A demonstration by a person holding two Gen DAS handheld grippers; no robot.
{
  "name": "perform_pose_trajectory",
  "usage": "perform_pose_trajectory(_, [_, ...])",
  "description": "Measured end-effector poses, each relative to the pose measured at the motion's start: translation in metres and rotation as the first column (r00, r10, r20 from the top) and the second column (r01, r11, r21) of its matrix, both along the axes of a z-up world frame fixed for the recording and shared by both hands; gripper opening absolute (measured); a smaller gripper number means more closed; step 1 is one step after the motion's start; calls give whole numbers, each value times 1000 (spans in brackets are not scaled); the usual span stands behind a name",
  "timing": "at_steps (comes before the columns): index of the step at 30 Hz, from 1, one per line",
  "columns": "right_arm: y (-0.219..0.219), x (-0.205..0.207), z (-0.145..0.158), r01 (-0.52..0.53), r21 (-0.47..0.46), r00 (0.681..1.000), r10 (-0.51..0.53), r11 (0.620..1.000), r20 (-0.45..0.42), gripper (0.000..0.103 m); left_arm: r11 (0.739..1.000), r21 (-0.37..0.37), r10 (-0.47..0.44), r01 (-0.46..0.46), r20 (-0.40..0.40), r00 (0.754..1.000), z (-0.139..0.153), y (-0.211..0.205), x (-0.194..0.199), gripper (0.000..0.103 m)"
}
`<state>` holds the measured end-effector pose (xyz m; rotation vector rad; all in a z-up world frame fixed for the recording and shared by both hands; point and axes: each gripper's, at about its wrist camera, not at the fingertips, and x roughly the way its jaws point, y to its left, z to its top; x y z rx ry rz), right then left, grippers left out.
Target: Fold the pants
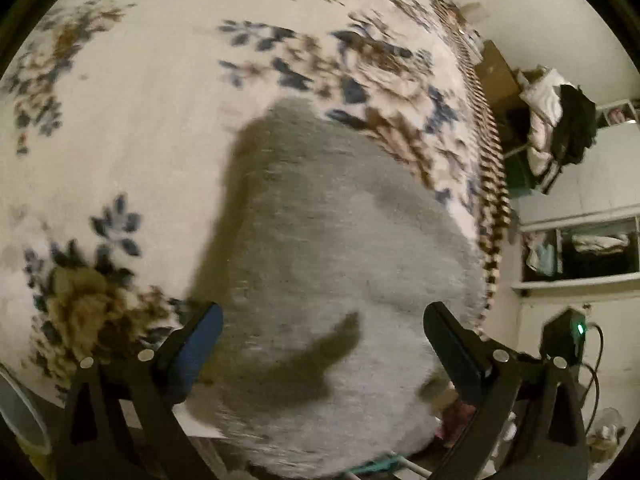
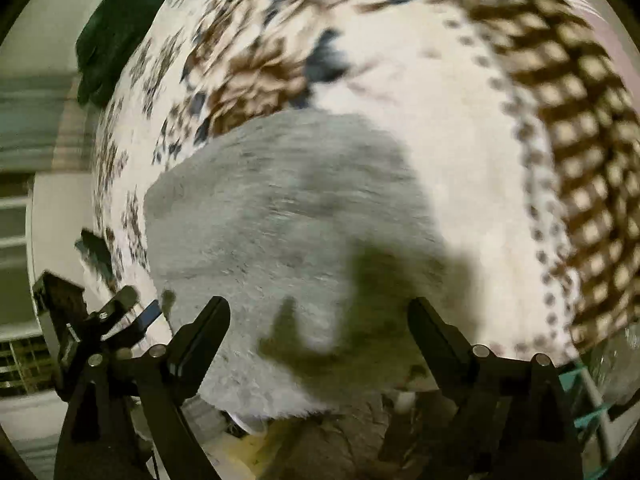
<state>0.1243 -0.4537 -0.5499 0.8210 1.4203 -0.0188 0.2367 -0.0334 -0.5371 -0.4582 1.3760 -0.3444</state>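
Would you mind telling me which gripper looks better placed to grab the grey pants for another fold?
Hard to separate; slightly the left gripper. Both stand open and empty above the pants, but the left view shows their whole left edge on the bedspread.

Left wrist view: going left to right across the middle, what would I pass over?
White bedspread with blue and brown flowers → grey fuzzy folded pants → brown-and-cream checked bed edge → heap of clothes against the white wall.
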Motion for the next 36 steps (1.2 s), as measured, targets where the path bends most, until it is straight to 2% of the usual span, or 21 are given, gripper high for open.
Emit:
perform_pose_trajectory(3, [-9, -24, -33, 44, 40, 999, -44, 998, -6, 94, 999, 18, 30, -29, -43, 999, -27, 11, -2, 103])
perform_pose_trajectory(6, [0, -28, -80, 29, 138, 1000, -30, 990, 6, 94, 994, -89, 51, -59, -94, 994, -54, 14, -6, 103])
perform_pose_trajectory(8, [10, -21, -109, 36, 262, 999, -45, 965, 30, 94, 988, -140, 52, -67, -113, 992, -65, 15, -9, 103])
perform_pose_trajectory(9, [13, -18, -119, 36, 313, 998, -53, 949, 44, 94, 981, -178, 56, -79, -131, 990, -73, 18, -8, 103])
perform_pose_trajectory(11, [19, -15, -130, 23, 354, 998, -45, 935, 54, 94, 971, -220, 65, -98, -151, 986, -79, 24, -8, 103])
perform_pose_trajectory(14, [21, -11, -130, 32, 357, 997, -53, 933, 49, 95, 967, -231, 73, -106, -150, 986, -75, 30, -14, 103])
perform_pose_trajectory(18, [24, -19, -128, 40, 365, 998, -56, 930, 35, 94, 961, -215, 133, -175, -194, 972, -73, 44, -39, 103])
perform_pose_trajectory(22, [29, -17, -126, 6, 339, 999, -21, 941, 38, 94, 965, -211, 122, -155, -161, 979, -64, 48, -51, 103])
perform_pose_trajectory(27, [37, 12, -134, -37, 310, 998, 18, 950, 65, 98, 952, -295, 69, -88, -75, 995, -65, 37, -32, 103])
perform_pose_trajectory(34, [31, 27, -144, -28, 372, 996, -4, 928, 84, 98, 920, -392, -16, -33, -122, 992, -95, 10, 2, 102])
perform_pose_trajectory(35, [32, 27, -144, -27, 373, 996, -8, 928, 93, 94, 913, -408, -15, -32, -112, 994, -93, 10, 4, 95])
perform_pose_trajectory(36, [31, 26, -141, -26, 373, 993, -19, 927, 115, 87, 914, -404, -12, -29, -97, 995, -89, 10, 5, 82])
